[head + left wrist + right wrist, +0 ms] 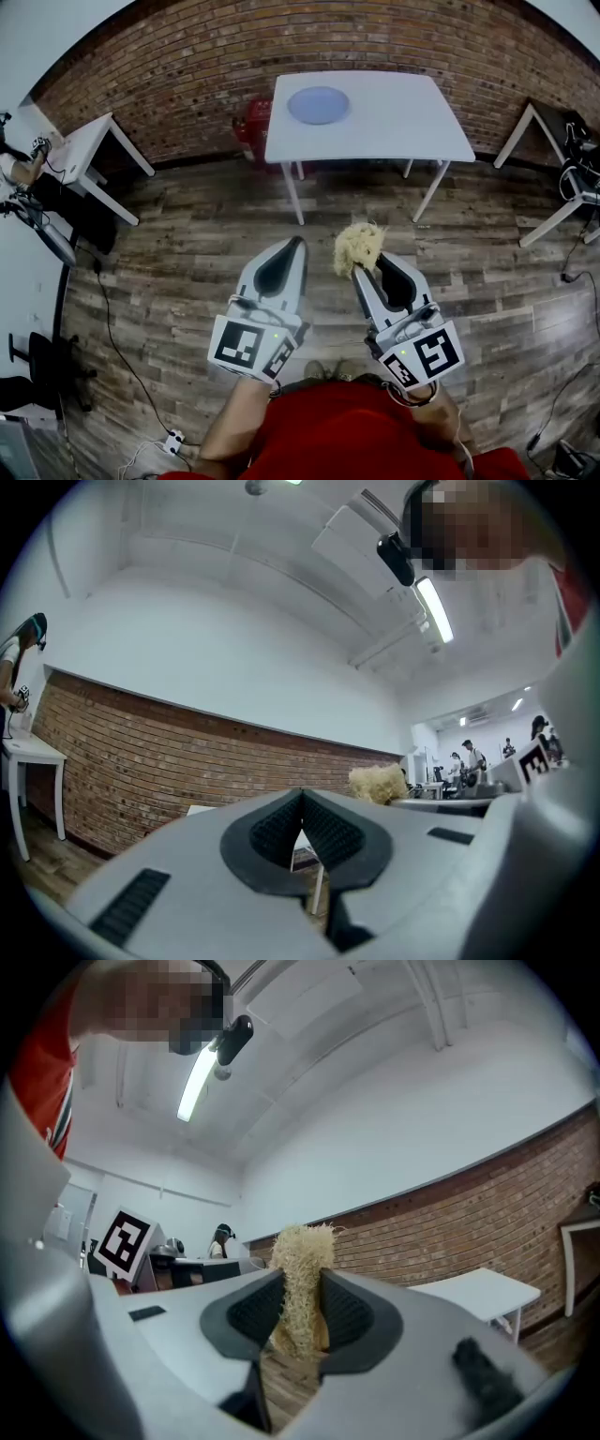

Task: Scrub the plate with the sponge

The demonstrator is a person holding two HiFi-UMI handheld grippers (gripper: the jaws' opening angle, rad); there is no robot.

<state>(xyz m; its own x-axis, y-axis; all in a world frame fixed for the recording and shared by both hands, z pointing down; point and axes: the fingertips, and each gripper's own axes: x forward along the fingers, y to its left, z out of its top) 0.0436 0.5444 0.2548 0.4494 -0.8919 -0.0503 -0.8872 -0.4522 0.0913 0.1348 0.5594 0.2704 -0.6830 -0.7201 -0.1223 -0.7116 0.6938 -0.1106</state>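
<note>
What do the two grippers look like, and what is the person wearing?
Both the left gripper and right gripper are pale grey wedges with black ribbed pads, each carrying a cube with black-and-white square markers. The person wears a red top.

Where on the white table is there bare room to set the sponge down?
On the table, the right half, from the plate to the right edge, is bare, as is the front strip before the plate. Only the margins left of and behind the plate are narrow.
</note>
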